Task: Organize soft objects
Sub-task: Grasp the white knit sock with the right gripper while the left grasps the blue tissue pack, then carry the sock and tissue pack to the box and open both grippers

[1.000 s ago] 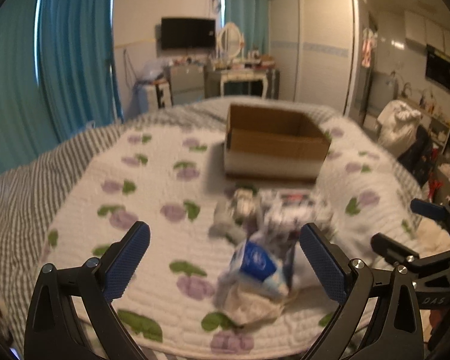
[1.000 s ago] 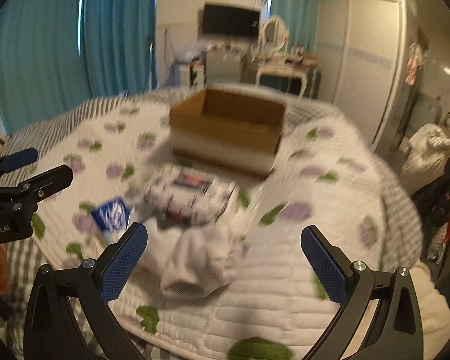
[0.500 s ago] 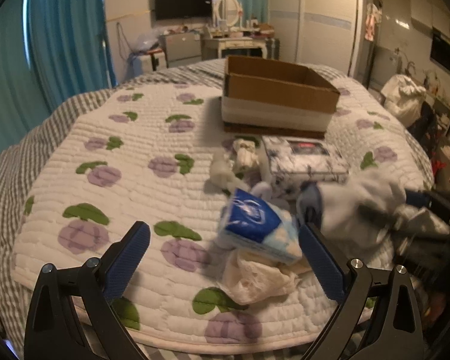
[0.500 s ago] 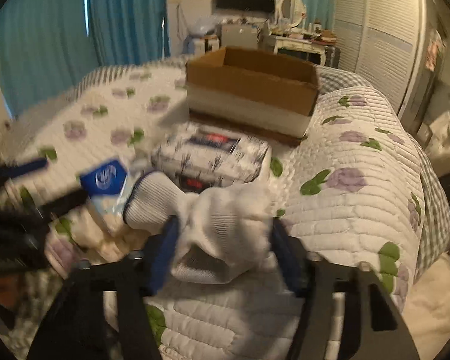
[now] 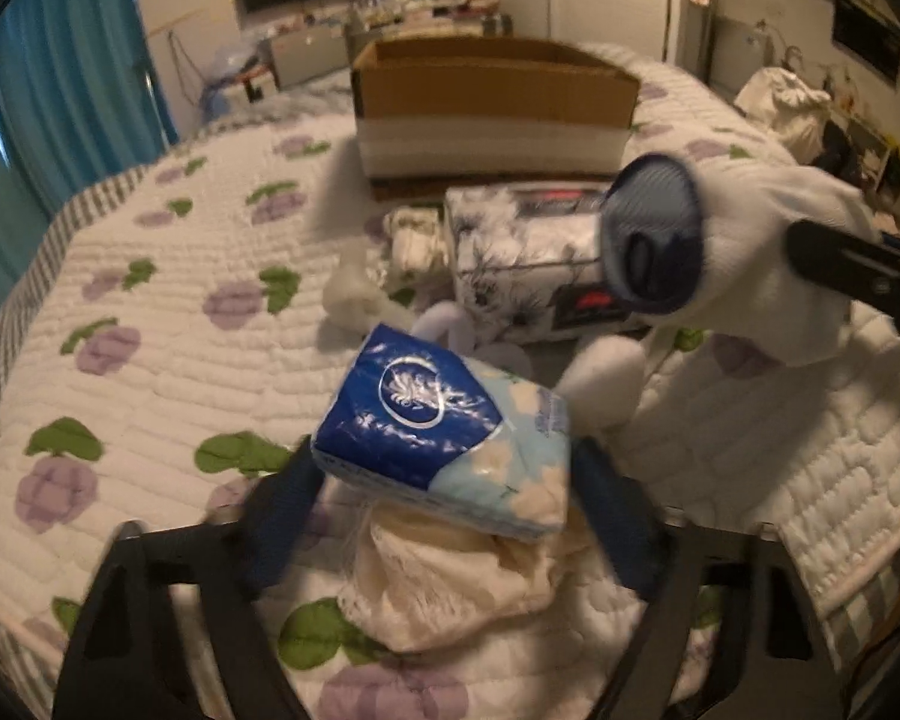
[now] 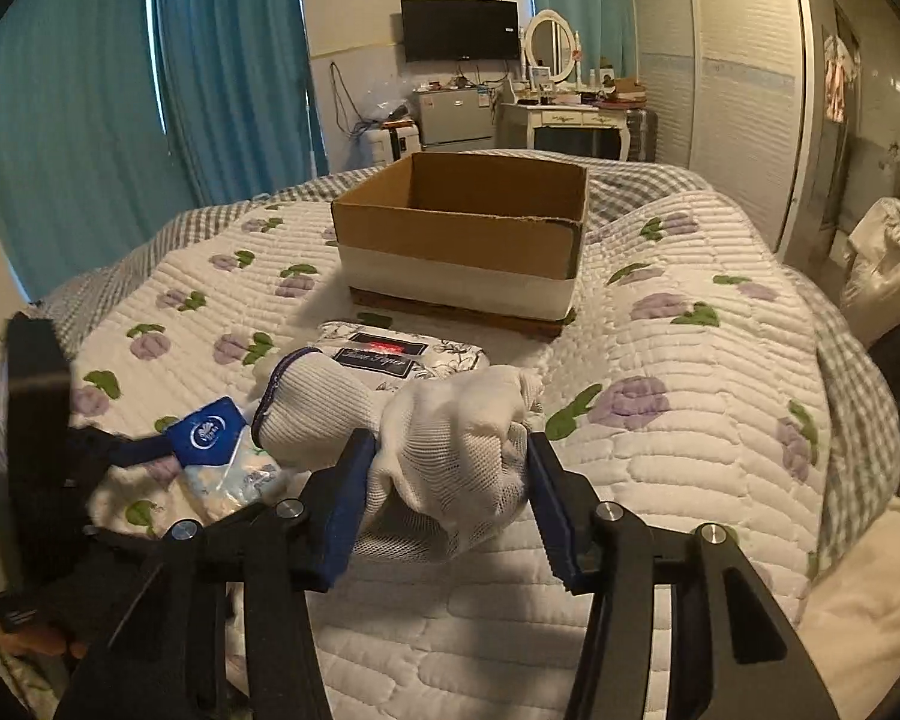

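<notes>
Left gripper [image 5: 444, 483] is clamped on the blue tissue pack [image 5: 444, 420], one finger each side, pack lifted a bit above a crumpled cream cloth [image 5: 450, 588] on the quilt [image 5: 150, 312]. Same pack shows at left in the right wrist view, w/ the left gripper's black frame beside it.

Mid-scene: a small white lump [image 5: 354, 294] and a rolled pale item [image 5: 414, 237] lie on the quilt just left of the flat floral tissue pack [image 6: 402, 354]. Behind that, the open cardboard box [image 6: 468, 240], nothing visible inside from this angle.

Right gripper [image 6: 450, 480] is closed on the white glove [image 6: 450, 438], bunched between the pads; the cuff w/ blue trim sticks out to the left. Glove is off the bed, in front of the floral pack.

Step, as I read it: both picks done, both items in the air, carry to box comes next. Next move prob. needs both hands fwd & up over the box's near wall, then release once fully over the opening. Glove hangs loose, could snag the rim, so clear it w/ margin. Pack is slick plastic; it may slip, so keep the squeeze firm.
</notes>
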A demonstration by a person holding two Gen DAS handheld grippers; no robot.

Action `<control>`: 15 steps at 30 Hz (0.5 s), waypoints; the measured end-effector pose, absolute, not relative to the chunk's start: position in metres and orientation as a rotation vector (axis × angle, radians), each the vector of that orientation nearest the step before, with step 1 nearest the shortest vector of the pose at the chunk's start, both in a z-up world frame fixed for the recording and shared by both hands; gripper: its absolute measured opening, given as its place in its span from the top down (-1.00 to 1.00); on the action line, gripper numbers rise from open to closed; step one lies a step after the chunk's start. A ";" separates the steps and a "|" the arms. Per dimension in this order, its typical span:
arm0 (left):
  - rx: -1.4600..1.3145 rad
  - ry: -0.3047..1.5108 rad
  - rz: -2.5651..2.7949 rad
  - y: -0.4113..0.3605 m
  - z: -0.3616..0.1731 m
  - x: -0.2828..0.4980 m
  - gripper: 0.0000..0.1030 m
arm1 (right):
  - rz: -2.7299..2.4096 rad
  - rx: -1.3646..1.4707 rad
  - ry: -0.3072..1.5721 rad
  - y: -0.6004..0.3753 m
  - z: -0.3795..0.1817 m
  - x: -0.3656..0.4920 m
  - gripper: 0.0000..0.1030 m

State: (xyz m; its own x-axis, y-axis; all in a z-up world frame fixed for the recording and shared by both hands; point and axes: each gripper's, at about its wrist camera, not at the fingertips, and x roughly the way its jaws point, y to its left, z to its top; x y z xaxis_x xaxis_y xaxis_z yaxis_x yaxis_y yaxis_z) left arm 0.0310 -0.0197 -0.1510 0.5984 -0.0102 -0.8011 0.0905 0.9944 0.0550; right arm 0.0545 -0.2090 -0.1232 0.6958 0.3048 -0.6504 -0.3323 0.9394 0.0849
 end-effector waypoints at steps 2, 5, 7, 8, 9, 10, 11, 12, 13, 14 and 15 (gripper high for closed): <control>0.079 0.931 -0.064 -0.017 -0.152 0.033 -0.47 | 0.354 -0.039 0.722 -0.210 -0.125 0.056 0.02; 0.085 0.908 -0.080 -0.019 -0.147 0.028 -0.41 | 0.346 -0.030 0.733 -0.213 -0.128 0.057 0.02; 0.096 0.888 -0.079 -0.021 -0.141 0.024 -0.22 | 0.342 -0.027 0.733 -0.214 -0.128 0.057 0.02; 0.098 0.877 -0.074 -0.020 -0.136 0.022 -0.09 | 0.341 -0.027 0.729 -0.215 -0.126 0.056 0.02; 0.093 0.867 -0.068 -0.019 -0.132 0.021 -0.09 | 0.341 -0.031 0.721 -0.215 -0.124 0.054 0.02; 0.076 0.848 -0.067 -0.016 -0.125 0.018 -0.09 | 0.340 -0.032 0.716 -0.215 -0.122 0.053 0.02; 0.062 0.837 -0.071 -0.013 -0.121 0.018 -0.09 | 0.340 -0.033 0.707 -0.216 -0.118 0.051 0.02; 0.046 0.823 -0.082 -0.010 -0.117 0.017 -0.06 | 0.340 -0.034 0.698 -0.216 -0.115 0.049 0.02; 0.036 0.813 -0.090 -0.009 -0.113 0.016 -0.02 | 0.340 -0.033 0.693 -0.217 -0.113 0.048 0.02; 0.031 0.806 -0.097 -0.009 -0.110 0.015 0.08 | 0.339 -0.032 0.687 -0.218 -0.110 0.047 0.02; 0.032 0.805 -0.099 -0.009 -0.108 0.015 0.09 | 0.340 -0.031 0.682 -0.219 -0.108 0.046 0.02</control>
